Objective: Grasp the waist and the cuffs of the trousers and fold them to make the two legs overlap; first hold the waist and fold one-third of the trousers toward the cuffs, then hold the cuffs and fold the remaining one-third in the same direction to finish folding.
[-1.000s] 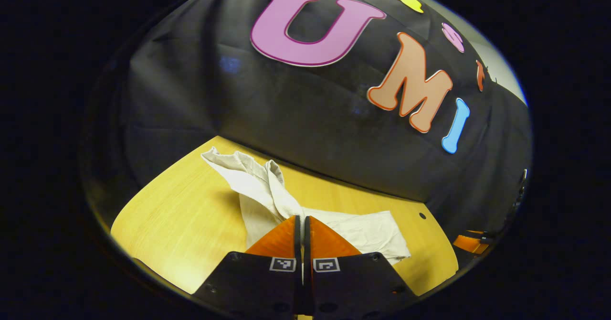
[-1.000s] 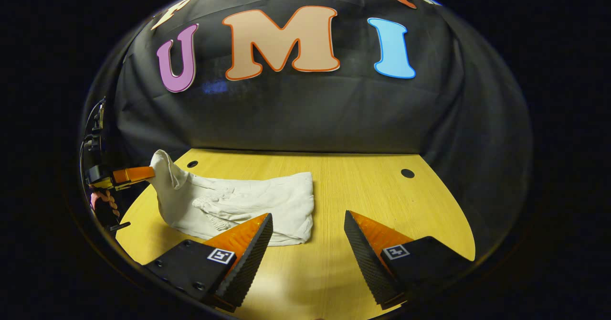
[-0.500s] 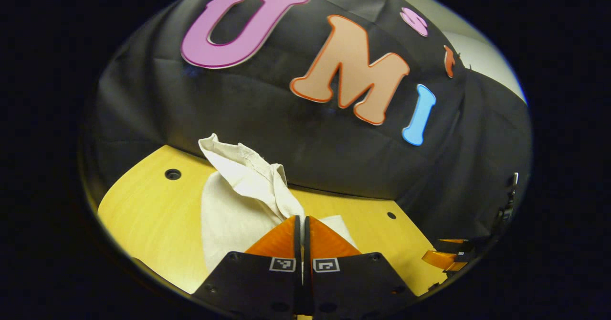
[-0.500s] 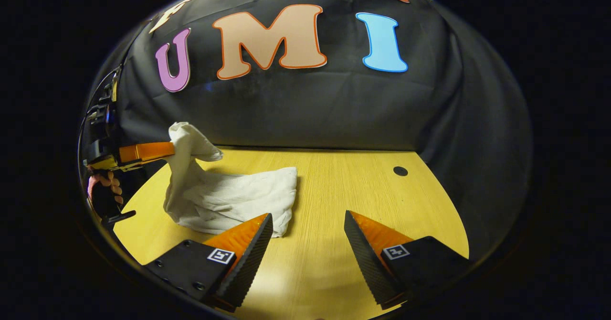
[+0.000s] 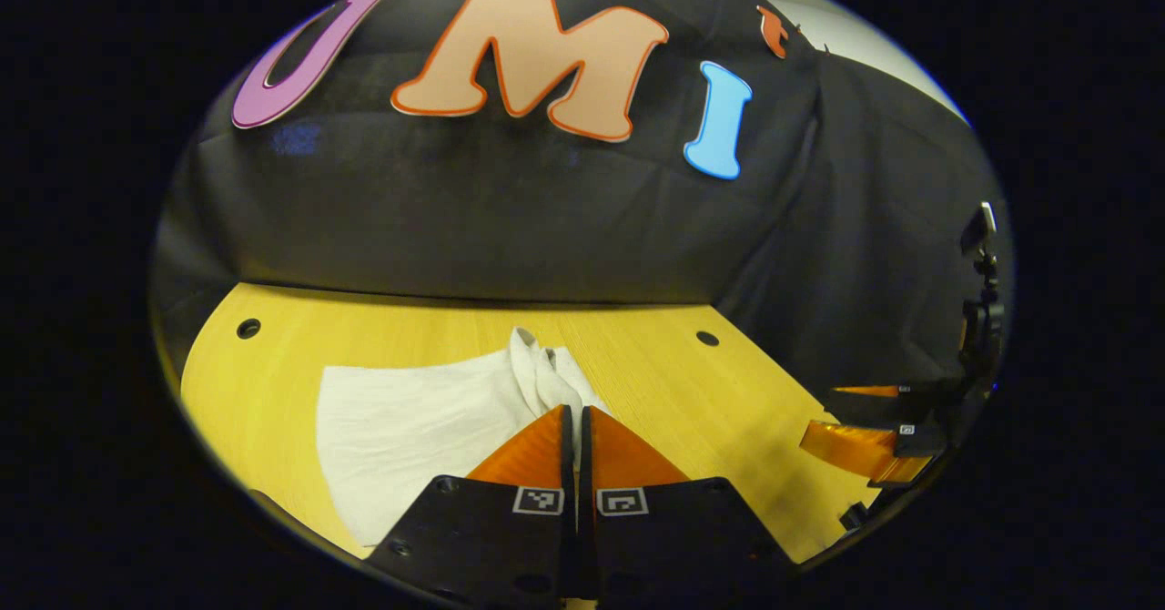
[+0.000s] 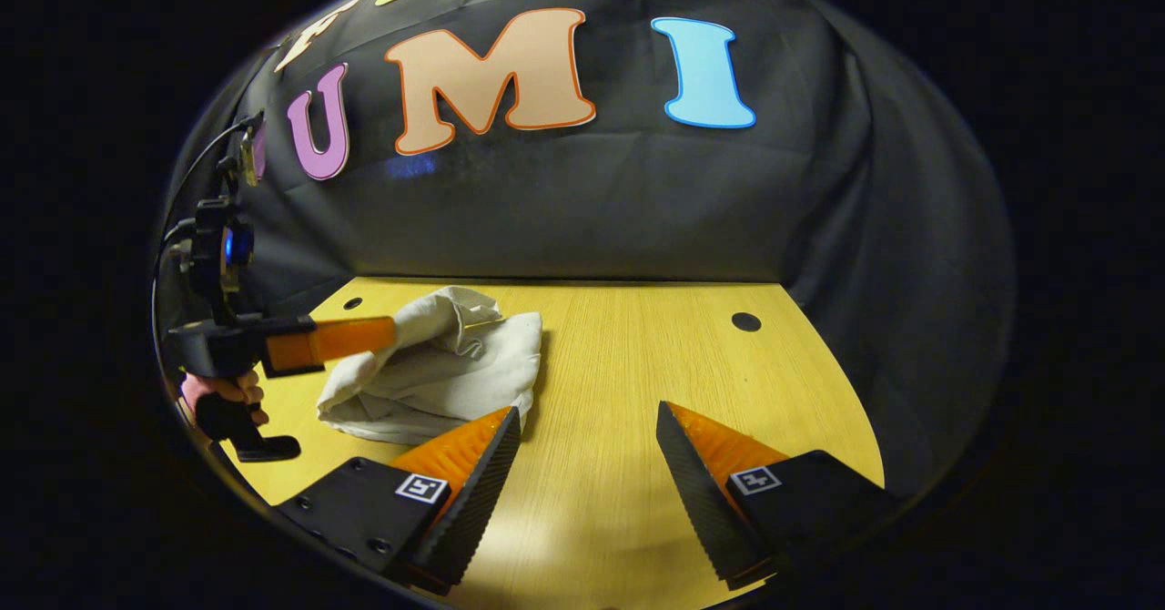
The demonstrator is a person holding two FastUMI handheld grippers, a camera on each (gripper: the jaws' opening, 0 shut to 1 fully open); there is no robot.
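In the left gripper view the left gripper (image 5: 577, 419) has its fingers clamped on a bunched edge of the trousers (image 5: 410, 428) lying on the surface (image 5: 692, 391), while in the right gripper view the right gripper (image 6: 587, 428) hovers with fingers apart, just right of the trousers (image 6: 437, 373).

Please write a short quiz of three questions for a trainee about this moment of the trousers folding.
1. True or false: the left claw is shut on a bunched end of the trousers.
2. What does the right claw hold? A) the trousers B) nothing C) a towel
3. Fill in: the folded trousers lie on the wooden ____.

Key: 1 true: in the left gripper view its fingers pinch the cloth. 2 B: its fingers stand wide apart over bare wood, beside the trousers. 3 table.
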